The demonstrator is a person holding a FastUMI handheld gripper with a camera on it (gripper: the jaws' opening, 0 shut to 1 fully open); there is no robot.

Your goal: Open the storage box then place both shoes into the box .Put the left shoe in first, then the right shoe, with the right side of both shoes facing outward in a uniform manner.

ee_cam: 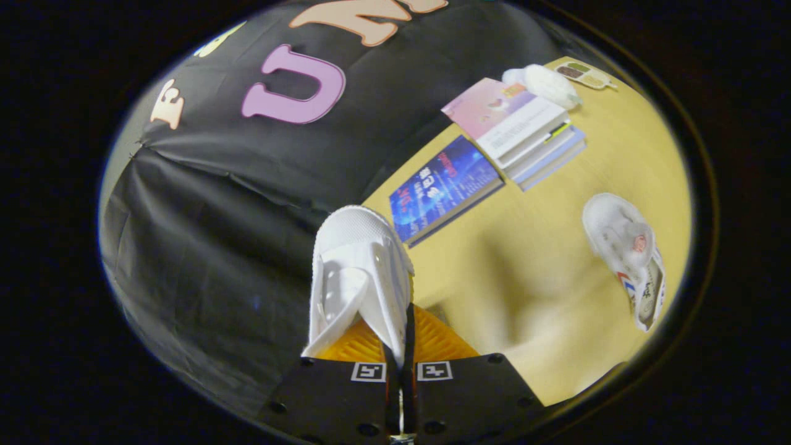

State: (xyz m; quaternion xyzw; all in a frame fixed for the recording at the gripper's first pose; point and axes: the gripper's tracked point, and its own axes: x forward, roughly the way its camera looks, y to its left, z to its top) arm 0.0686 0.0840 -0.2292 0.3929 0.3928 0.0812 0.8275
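Between the fingers of the tongs [400, 371], seen in the gripper view, a white mesh sneaker with a padded collar [358, 272] is held; the two black fingers are drawn almost together and pinch a thin edge of its upper, seemingly the collar or tongue, with the toe pointing away from the camera. Just under the shoe, against the fingers, an orange ribbed surface [432, 340] is seen; whether it is part of the tongs cannot be told.

Beyond the held shoe, on the yellow desk [556, 309], a second white sneaker with a coloured patch on its side [624, 253] is lying, well apart from the first. Farther off, a blue hardcover book [442, 188] rests beside a stack of pale books [525, 130], with a white fluffy object [544, 83] and a small flat palette [584, 74] behind them.

The held shoe is judged to be light and soft, with fabric that gives under pressure, so a pinch on the thin edge may let it swing or slip. A firmer hold would be expected at the stiffer heel collar. The sole is likely the only rigid part. It cannot be told from here which shoe is the left one.
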